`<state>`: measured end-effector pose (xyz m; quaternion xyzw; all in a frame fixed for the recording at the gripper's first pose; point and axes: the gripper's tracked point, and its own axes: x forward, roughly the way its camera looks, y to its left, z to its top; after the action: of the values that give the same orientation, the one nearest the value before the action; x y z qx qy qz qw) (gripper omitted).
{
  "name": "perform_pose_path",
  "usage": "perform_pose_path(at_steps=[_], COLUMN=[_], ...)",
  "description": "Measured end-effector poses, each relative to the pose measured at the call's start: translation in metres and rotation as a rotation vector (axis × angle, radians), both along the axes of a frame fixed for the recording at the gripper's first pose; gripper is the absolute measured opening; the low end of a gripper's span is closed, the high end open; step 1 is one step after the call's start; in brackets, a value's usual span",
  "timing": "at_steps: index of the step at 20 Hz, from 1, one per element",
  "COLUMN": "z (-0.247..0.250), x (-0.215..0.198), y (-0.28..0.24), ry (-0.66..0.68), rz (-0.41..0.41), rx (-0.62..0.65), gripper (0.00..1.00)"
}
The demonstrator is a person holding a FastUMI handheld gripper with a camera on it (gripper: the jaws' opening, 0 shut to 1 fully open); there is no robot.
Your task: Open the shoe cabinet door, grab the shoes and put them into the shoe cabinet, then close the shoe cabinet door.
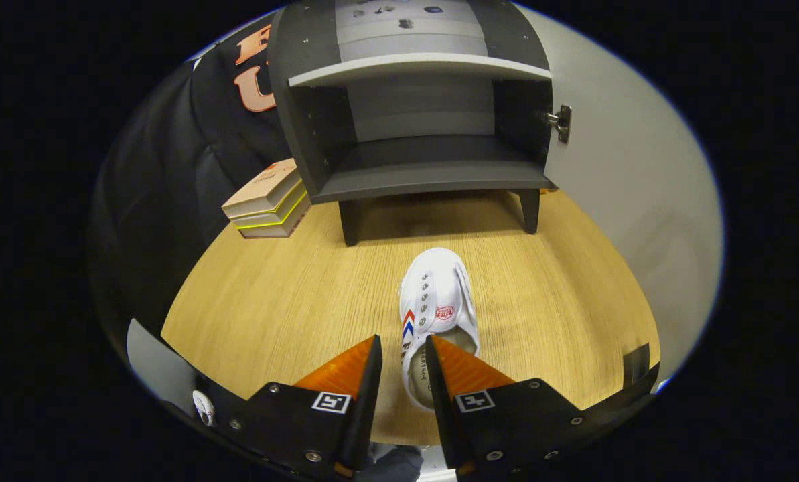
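A white canvas shoe (439,298) with a red and blue chevron lies on the wooden surface (272,294), toe pointing at the cabinet. My gripper (404,343) is open around the shoe's near side wall: one finger sits over the shoe's opening, the other stands outside with a strip of wood showing between it and the shoe. Beyond the shoe stands the dark grey shoe cabinet (432,179) on short legs. Its pale door (613,167) is swung open to the right on a metal hinge (561,122). The lower compartment holds nothing, and a light shelf (419,67) crosses above it.
A stack of flat boxes or books (265,201) lies on the wood left of the cabinet, against the black cloth wall. Bare wood stretches between the shoe's toe and the cabinet's legs.
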<state>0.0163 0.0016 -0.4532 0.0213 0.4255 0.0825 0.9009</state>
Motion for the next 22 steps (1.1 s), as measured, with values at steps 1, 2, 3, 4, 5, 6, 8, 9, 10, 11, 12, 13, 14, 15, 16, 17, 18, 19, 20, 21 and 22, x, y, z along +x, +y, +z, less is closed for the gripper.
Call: perform_pose_path(at_steps=[1,2,3,4,5,6,8,9,10,11,12,13,14,15,16,17,18,19,20,21,22], z=[-0.007,-0.013,-0.020,-0.028,-0.034,-0.038,-0.043,-0.048,-0.049,-0.051,-0.051,-0.053,-0.053,-0.054,-0.054,-0.053,-0.052,-0.051,-0.046,-0.037,-0.024], x=[-0.001,0.001,0.000,0.000,0.000,0.001,0.003,0.004,0.007,0.009,0.012,0.013,0.014,0.015,0.016,0.016,0.016,0.016,0.019,0.021,0.024], y=[0.002,0.003,0.003,0.000,0.000,0.000,0.001,-0.001,0.001,0.004,0.008,0.008,0.008,0.006,0.005,0.005,0.004,0.006,0.004,0.002,0.000], ry=[0.014,0.025,0.039,0.056,0.070,0.080,0.095,0.109,0.106,0.107,0.107,0.112,0.115,0.111,0.106,0.101,0.097,0.096,0.082,0.057,0.026], rz=[-0.001,-0.004,-0.005,-0.011,-0.010,-0.012,-0.024,-0.033,-0.036,-0.037,-0.042,-0.044,-0.045,-0.040,-0.031,-0.027,-0.023,-0.025,-0.036,-0.042,-0.047], rx=[0.011,0.018,0.019,0.009,0.006,0.010,0.028,0.021,0.030,0.042,0.055,0.062,0.065,0.058,0.053,0.051,0.046,0.047,0.042,0.031,0.026], gripper=[0.43,0.43,0.43,0.43,0.42,0.43,0.43,0.43,0.42,0.36,0.30,0.23,0.19,0.11,0.08,0.03,0.02,0.01,0.00,0.00,0.00])
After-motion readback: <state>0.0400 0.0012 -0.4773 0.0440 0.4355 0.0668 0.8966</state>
